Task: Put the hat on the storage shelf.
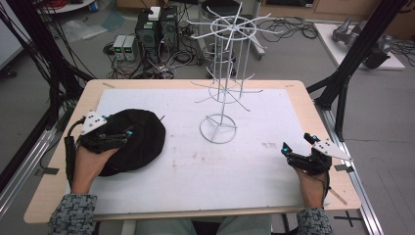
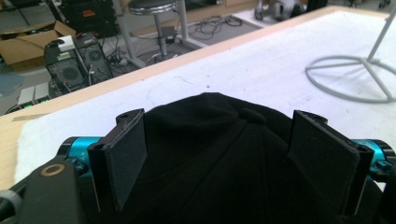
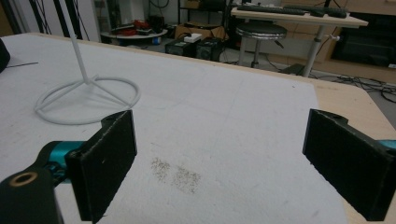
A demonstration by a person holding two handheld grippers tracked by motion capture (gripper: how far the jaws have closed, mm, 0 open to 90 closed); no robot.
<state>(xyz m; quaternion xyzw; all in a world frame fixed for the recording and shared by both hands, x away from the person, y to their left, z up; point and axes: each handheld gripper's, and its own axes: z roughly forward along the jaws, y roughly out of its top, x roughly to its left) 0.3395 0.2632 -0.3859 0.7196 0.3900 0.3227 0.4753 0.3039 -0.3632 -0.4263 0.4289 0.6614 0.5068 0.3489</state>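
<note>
White wire rack (image 1: pixel 225 73) stands well ahead, between both grippers. Black cap (image 1: pixel 134 139) lies right under the left gripper (image 1: pixel 128 133), jaws spread wide over its crown, not clamped. Right gripper (image 1: pixel 297 143) hovers over bare mat, jaws wide apart.

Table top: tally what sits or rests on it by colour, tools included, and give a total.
Black: 3 – cap, left tool, right tool
White: 2 – wire rack, mat
Total: 5
</note>
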